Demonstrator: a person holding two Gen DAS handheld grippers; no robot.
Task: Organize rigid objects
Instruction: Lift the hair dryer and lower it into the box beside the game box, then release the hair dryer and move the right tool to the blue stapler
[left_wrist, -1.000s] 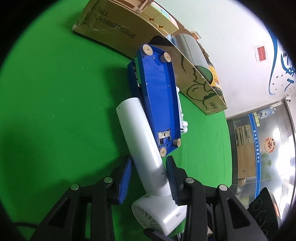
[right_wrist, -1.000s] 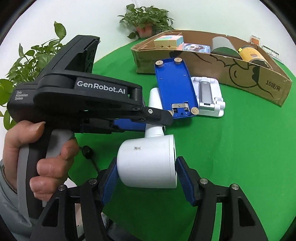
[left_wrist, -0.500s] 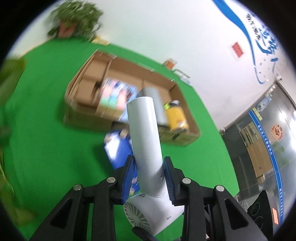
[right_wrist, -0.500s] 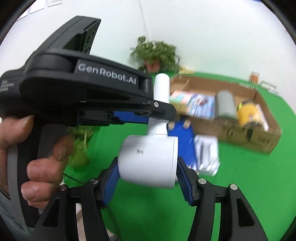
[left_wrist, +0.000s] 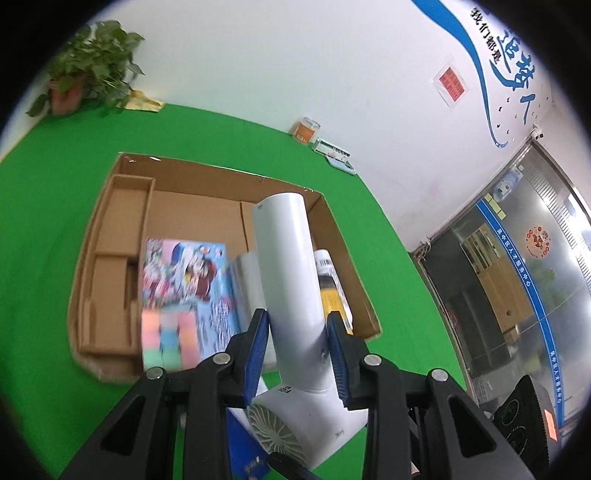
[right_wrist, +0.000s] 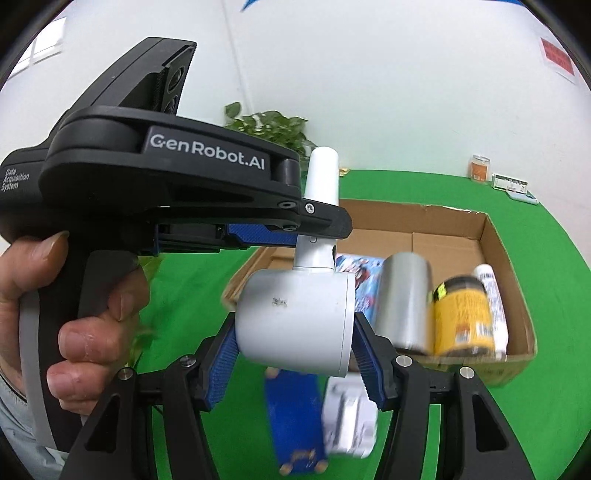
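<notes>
The white plastic hair dryer (left_wrist: 284, 266), a second ago lying on the green bench (left_wrist: 44, 229), is now lifted over the brown cardboard box (left_wrist: 110, 236) (ready to go in), left claw (left_wrist: 297, 347) squeezing its handle, right claw (right_wrist: 295, 350) its barrel.

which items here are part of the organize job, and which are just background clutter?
Job:
- white hair dryer, held by both the left gripper and right gripper
- cardboard box holding a colourful book, silver cylinder, yellow can
- blue board and white stand on the table

Lying about:
- potted plant
- orange jar
</notes>
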